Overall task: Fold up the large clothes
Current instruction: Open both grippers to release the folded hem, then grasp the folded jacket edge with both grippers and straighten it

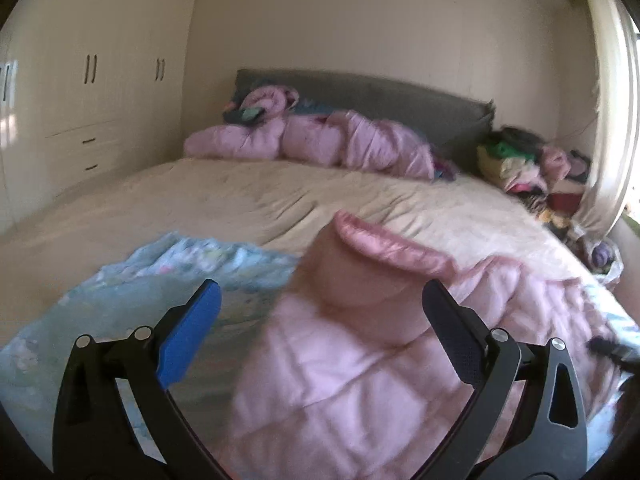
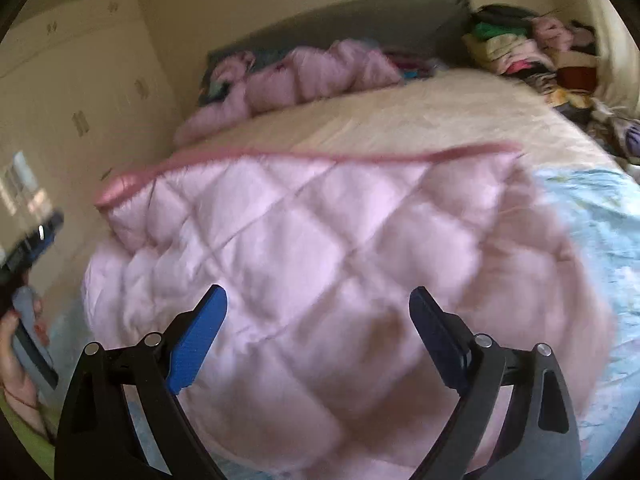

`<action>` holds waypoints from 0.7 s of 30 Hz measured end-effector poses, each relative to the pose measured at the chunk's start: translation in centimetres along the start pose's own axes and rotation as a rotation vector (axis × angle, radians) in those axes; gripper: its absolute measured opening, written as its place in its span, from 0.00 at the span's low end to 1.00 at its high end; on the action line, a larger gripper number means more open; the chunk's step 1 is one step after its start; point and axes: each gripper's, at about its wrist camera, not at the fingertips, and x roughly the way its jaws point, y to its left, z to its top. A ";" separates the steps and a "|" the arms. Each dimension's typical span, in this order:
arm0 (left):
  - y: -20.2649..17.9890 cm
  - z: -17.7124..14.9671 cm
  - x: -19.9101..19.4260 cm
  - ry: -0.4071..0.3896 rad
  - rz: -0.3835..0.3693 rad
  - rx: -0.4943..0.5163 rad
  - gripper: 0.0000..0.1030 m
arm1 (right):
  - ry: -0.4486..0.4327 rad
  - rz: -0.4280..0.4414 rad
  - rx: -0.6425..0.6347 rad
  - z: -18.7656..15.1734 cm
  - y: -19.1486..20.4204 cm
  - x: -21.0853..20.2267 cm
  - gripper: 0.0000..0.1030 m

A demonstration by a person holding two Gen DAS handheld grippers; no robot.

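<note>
Left wrist view: the left gripper (image 1: 320, 300) has its jaws spread wide, with nothing clamped between the blue pad and the black pad. The pink quilted comforter (image 1: 340, 360) lies on the bed (image 1: 240, 196) directly below and ahead of the jaws, one folded corner with a darker pink trim standing up between the fingers. A light blue printed sheet (image 1: 140, 280) lies beside it on the left. A second pink quilt (image 1: 320, 140) is bunched against the grey headboard (image 1: 380, 96). Right wrist view: the right gripper (image 2: 318, 304) is likewise wide open and holds nothing. The comforter spreads beneath it, its trimmed edge running across the bed. A hand (image 2: 16, 360) holding the other tool shows at the left edge.
</note>
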 end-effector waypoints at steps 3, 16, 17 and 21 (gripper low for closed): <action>2.3 -1.4 2.3 0.119 0.019 -0.029 0.92 | -0.047 -0.112 0.023 0.5 -3.3 -2.0 0.89; 4.8 -5.5 4.8 0.310 -0.161 -0.048 0.92 | -0.006 -0.237 0.130 -0.9 -12.7 -3.3 0.89; 4.7 -5.7 4.9 0.321 -0.182 -0.055 0.92 | 0.000 -0.236 0.121 -1.1 -12.5 -3.1 0.88; 4.4 -6.4 5.6 0.354 -0.240 -0.056 0.74 | 0.039 -0.210 0.094 -1.0 -12.0 -1.5 0.63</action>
